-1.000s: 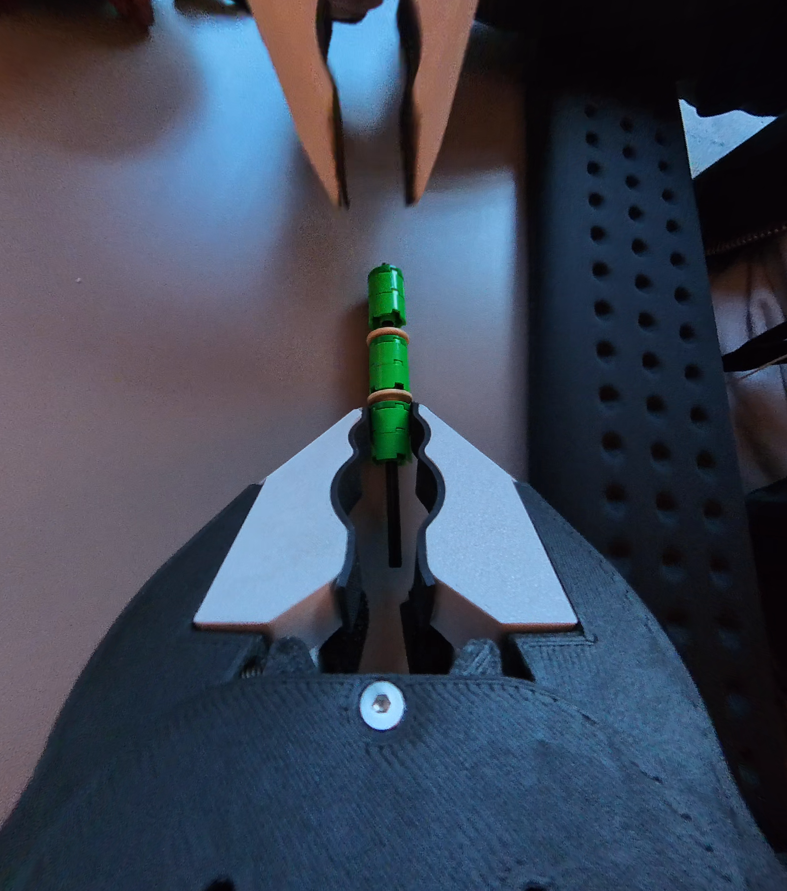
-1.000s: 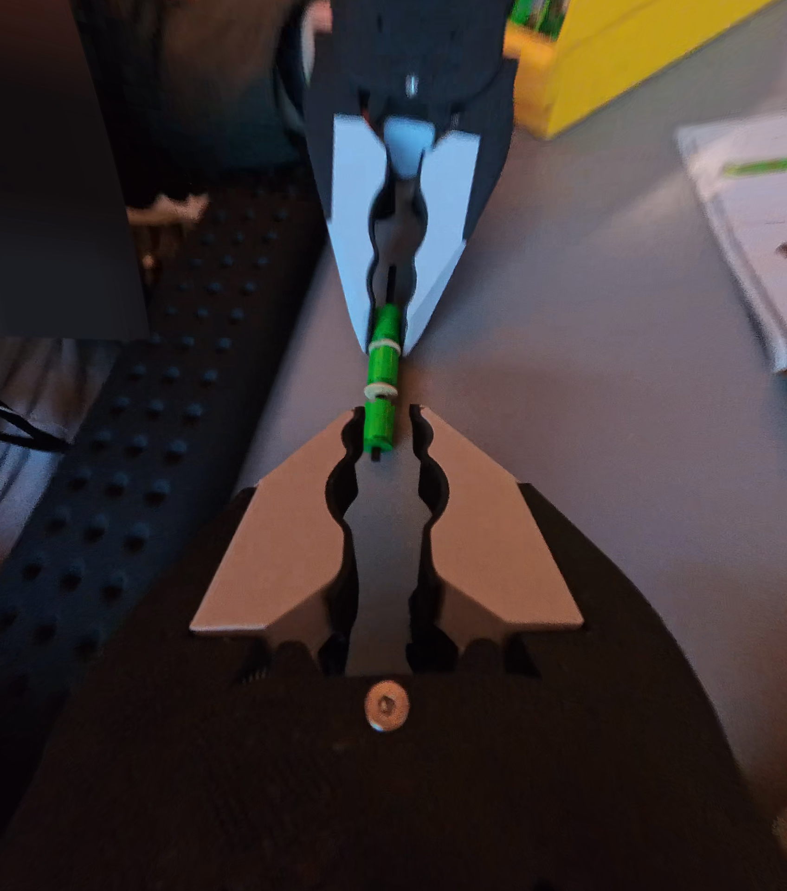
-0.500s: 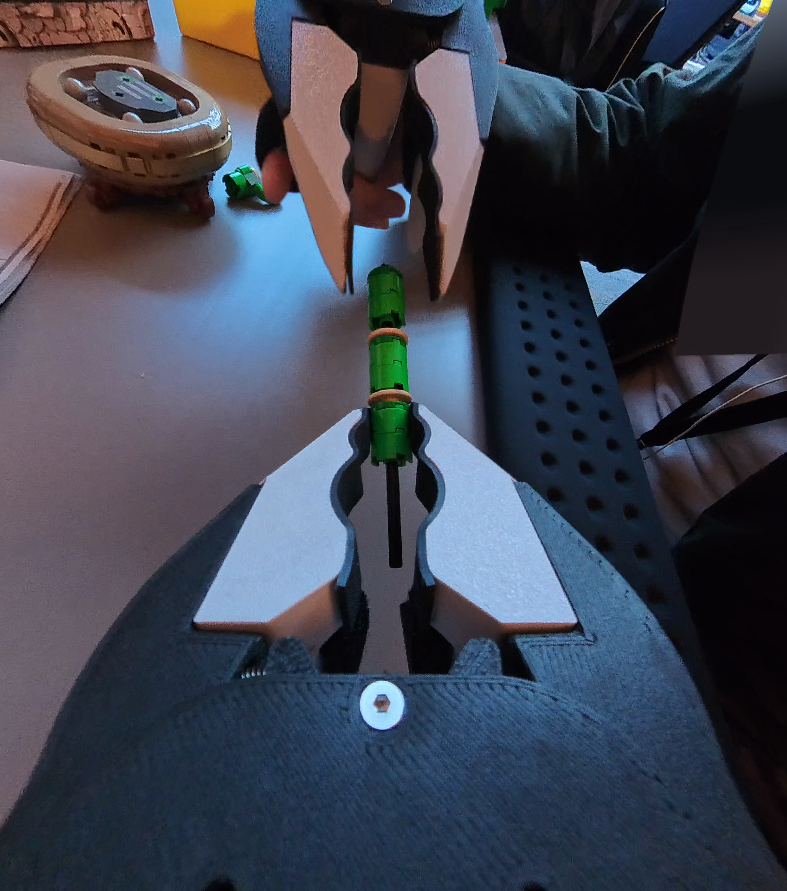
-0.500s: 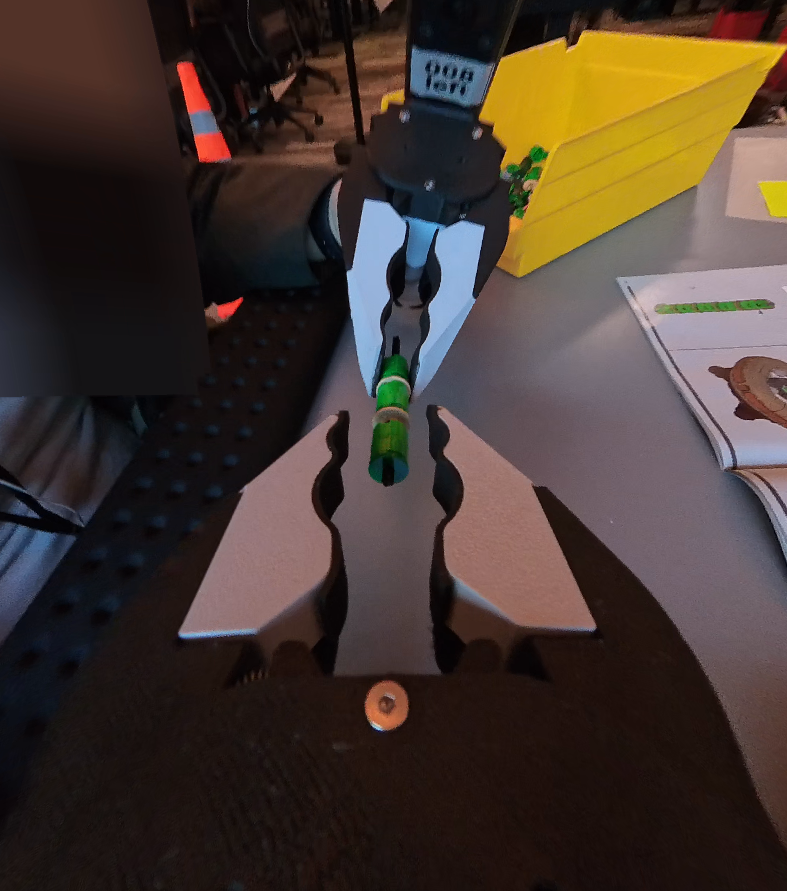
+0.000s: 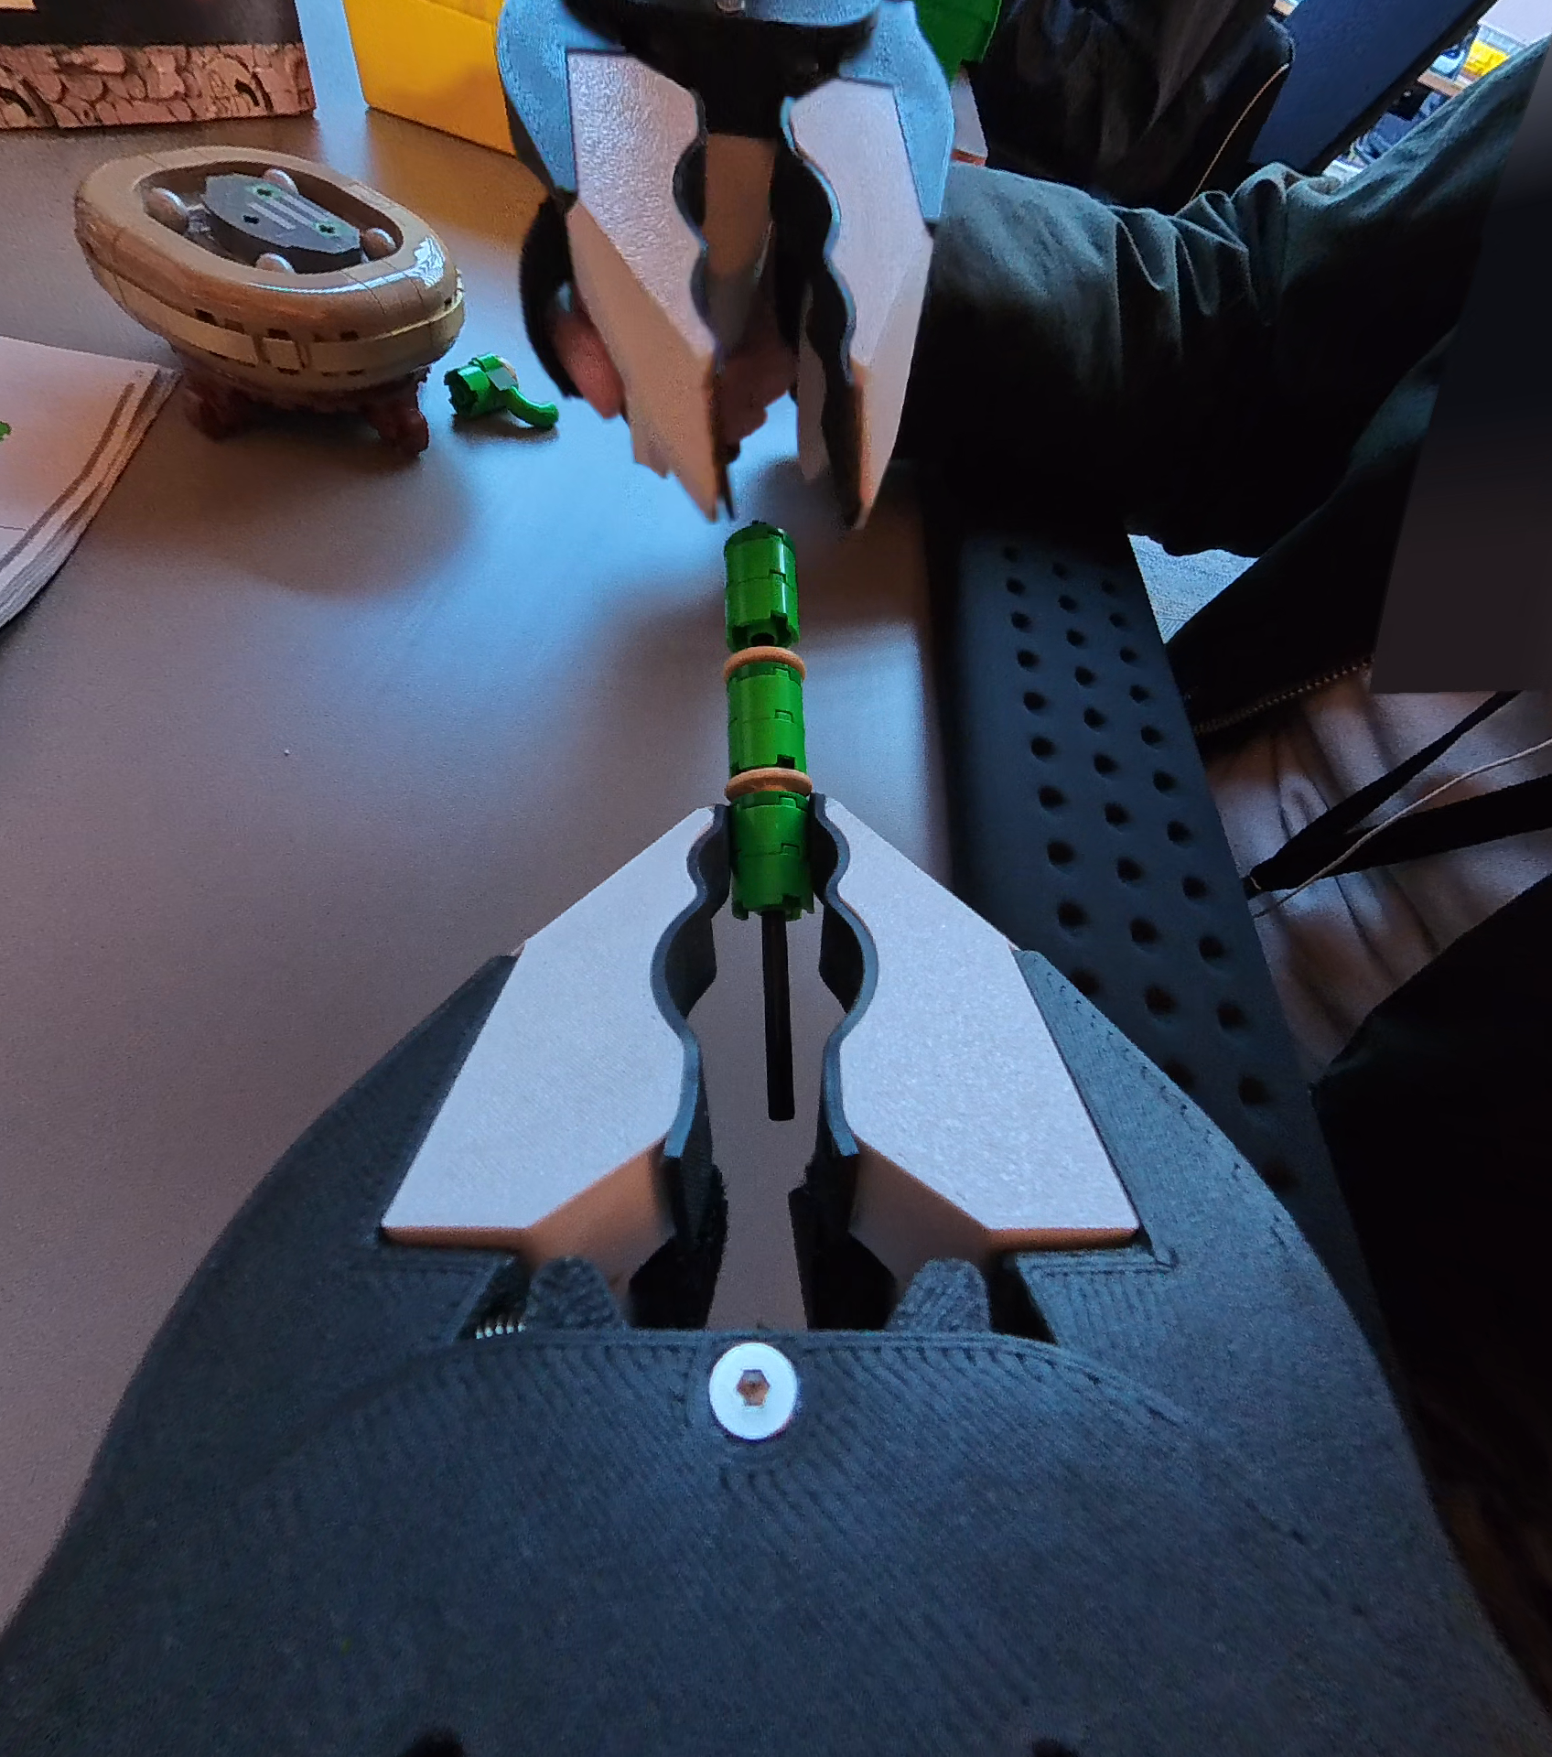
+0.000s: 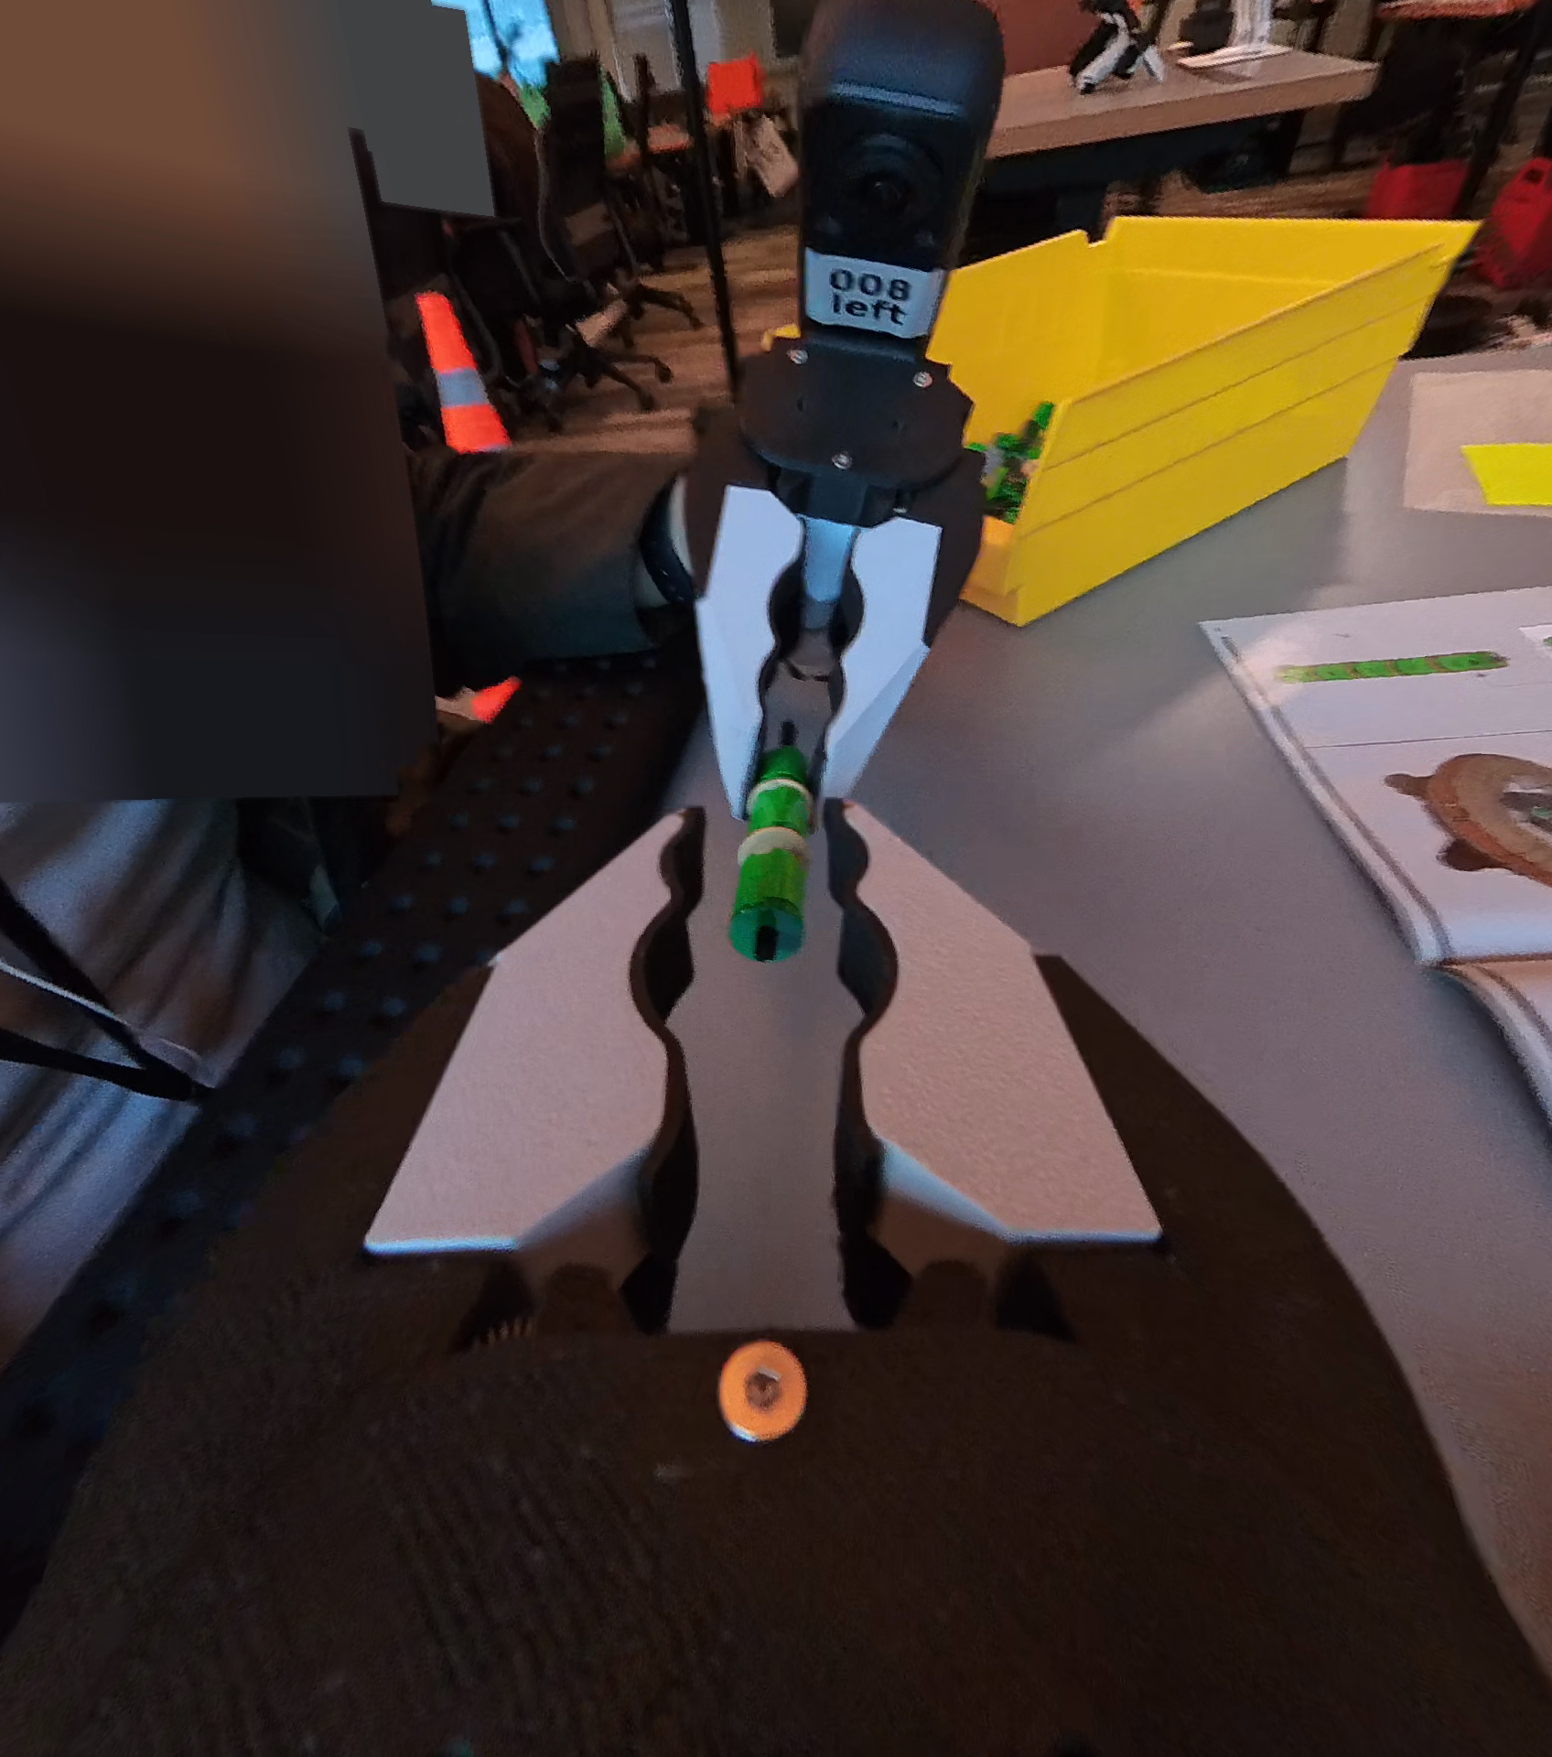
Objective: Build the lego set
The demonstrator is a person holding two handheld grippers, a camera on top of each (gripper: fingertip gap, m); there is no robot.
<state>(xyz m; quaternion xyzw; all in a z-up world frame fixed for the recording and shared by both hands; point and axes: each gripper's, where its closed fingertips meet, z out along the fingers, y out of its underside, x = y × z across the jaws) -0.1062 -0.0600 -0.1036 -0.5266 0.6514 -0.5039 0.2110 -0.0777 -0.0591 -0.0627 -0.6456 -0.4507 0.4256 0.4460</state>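
We see two close wrist views facing each other low over the grey table. Both share the green stem at frame centre, the opposite gripper in each upper middle.

Left tongs: matt grey finger plates w/ a fine grainy texture, set in a black printed plastic body w/ ribbed layer lines; one shiny metal screw at 6 o'clock. Green stem: glossy smooth plastic segments, dull tan rings, matt black axle. Bench: smooth matt grey-brown top; perforated black strip at 3 o'clock. Tan pot at 10 o'clock: satin plastic. Yellow bin: glossy plastic. Booklet: smooth paper. Sleeve: dark matt cloth.
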